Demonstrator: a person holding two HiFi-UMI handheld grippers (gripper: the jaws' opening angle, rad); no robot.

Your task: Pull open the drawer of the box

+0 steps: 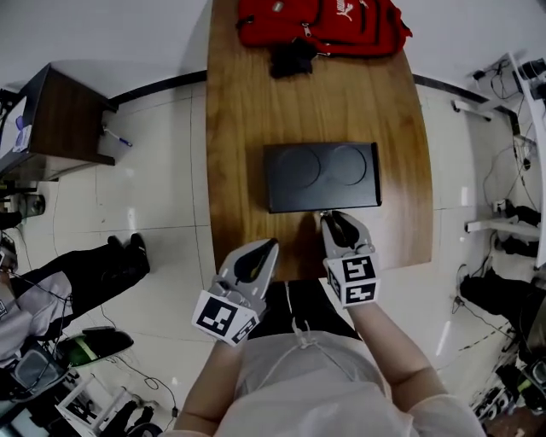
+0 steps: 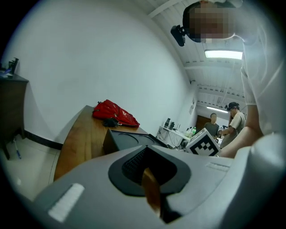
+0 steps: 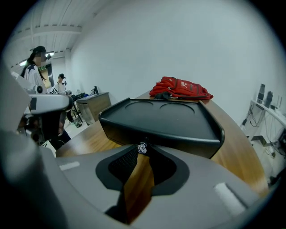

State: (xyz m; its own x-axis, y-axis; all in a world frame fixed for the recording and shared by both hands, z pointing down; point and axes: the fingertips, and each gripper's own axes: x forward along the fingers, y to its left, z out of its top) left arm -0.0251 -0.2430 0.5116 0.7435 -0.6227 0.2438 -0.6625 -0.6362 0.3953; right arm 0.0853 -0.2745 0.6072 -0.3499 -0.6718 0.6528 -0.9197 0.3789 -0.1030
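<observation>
A flat black box [image 1: 322,177] with two round hollows in its lid lies in the middle of the wooden table [image 1: 239,128]. In the right gripper view, a small shiny knob [image 3: 142,148] sticks out of the box's [image 3: 161,118] front face, which sits flush. My right gripper [image 1: 328,217] reaches that front face, and its jaws are shut on the knob [image 3: 141,150]. My left gripper [image 1: 270,247] hovers shut and empty over the table's near edge, left of the box and clear of it [image 2: 146,157].
A red backpack [image 1: 320,24] and a black bundle [image 1: 293,58] lie at the table's far end. A dark cabinet [image 1: 51,119] stands on the floor to the left. Cables and gear clutter the floor on the right, and people stand in the background.
</observation>
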